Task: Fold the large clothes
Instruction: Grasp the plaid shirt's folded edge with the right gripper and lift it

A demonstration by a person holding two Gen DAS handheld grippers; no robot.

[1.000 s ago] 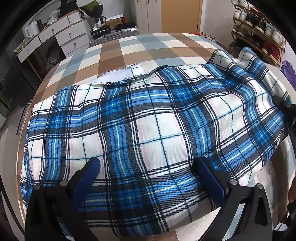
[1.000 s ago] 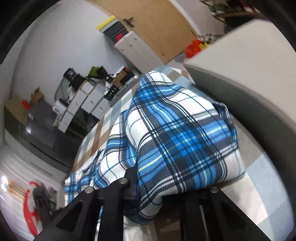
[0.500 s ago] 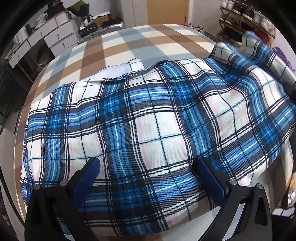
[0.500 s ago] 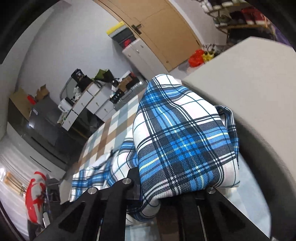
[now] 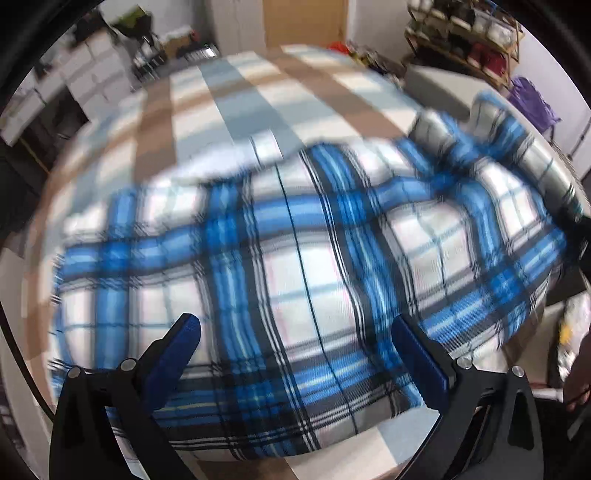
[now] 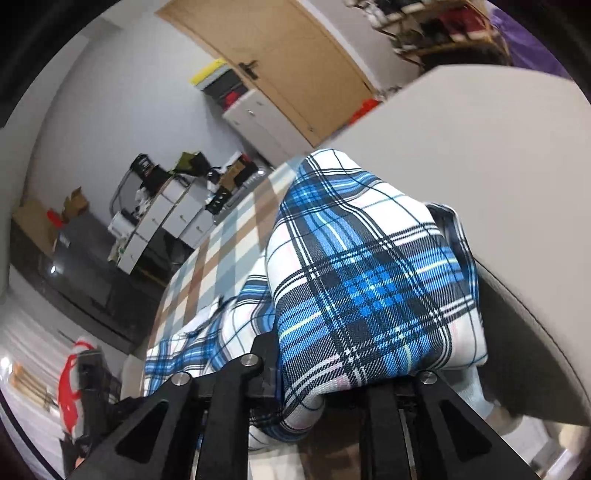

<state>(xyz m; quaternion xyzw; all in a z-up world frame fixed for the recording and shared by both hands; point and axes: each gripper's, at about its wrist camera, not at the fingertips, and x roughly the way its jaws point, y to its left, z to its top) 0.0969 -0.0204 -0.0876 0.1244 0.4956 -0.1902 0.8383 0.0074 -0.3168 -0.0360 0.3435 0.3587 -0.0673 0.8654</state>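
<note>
A large blue, white and black plaid garment point(image 5: 295, 258) lies spread across a bed with a brown, grey and white checked cover point(image 5: 229, 96). My left gripper point(image 5: 295, 328) hovers over its near part, open, its blue pads point(image 5: 184, 332) wide apart with nothing pinched. In the right wrist view a bunched end of the garment point(image 6: 362, 280) drapes over and between the black fingers of my right gripper point(image 6: 317, 387). The cloth hides the fingertips. The jaws are opening, with the fabric still caught between them. This end is lifted off the bed cover point(image 6: 221, 251).
A grey padded block point(image 6: 480, 147) stands close on the right of the held cloth. White drawers point(image 5: 92, 62) and clutter line the far left wall, a wooden door point(image 5: 303, 22) is behind, and a shoe rack point(image 5: 461, 33) is at the far right. A person's hand point(image 5: 580, 369) shows at the right edge.
Both grippers have moved across the bed and risen a little. The right one has carried the bunched end of the garment upward. The left view is now motion-blurred, with more bare bed cover showing.
</note>
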